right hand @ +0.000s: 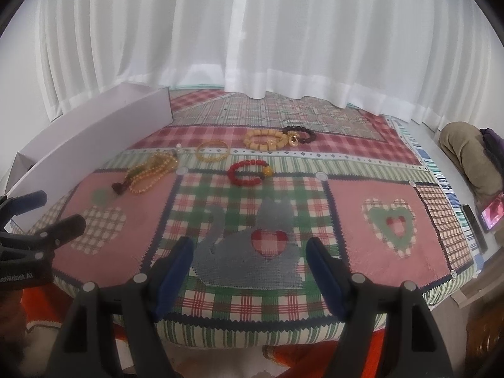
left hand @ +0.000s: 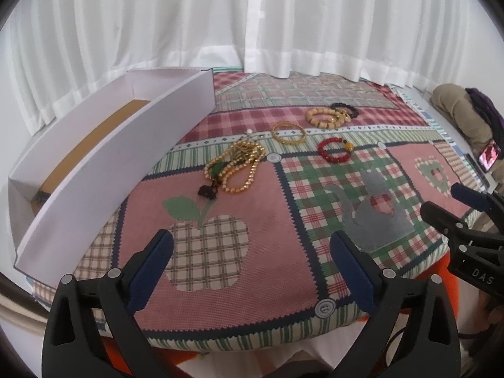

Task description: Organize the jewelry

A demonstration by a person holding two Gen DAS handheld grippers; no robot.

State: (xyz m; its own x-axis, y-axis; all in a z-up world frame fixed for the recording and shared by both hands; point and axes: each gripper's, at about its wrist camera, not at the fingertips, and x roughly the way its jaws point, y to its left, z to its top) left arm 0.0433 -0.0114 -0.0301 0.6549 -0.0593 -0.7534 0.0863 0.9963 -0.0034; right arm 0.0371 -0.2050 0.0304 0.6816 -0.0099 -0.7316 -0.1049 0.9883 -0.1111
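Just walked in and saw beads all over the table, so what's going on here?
A person holds two grippers, left gripper and right gripper, both open and empty above a patchwork cloth. Nothing is picked up yet. The gold bead necklace, gold bangle, red bead bracelet, tan bracelet and dark bracelet lie on the cloth beside a white box.

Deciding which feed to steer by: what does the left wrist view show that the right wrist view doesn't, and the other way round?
Only the left wrist view looks down into the white box, showing its brown floor; the right wrist view sees just its outer wall. Only the right wrist view shows the whole heart patch and the dark bar beside the phone. Both show the gold bead necklace, gold bangle, red bracelet, tan bracelet, black bracelet, and both grippers, left and right, open and empty.
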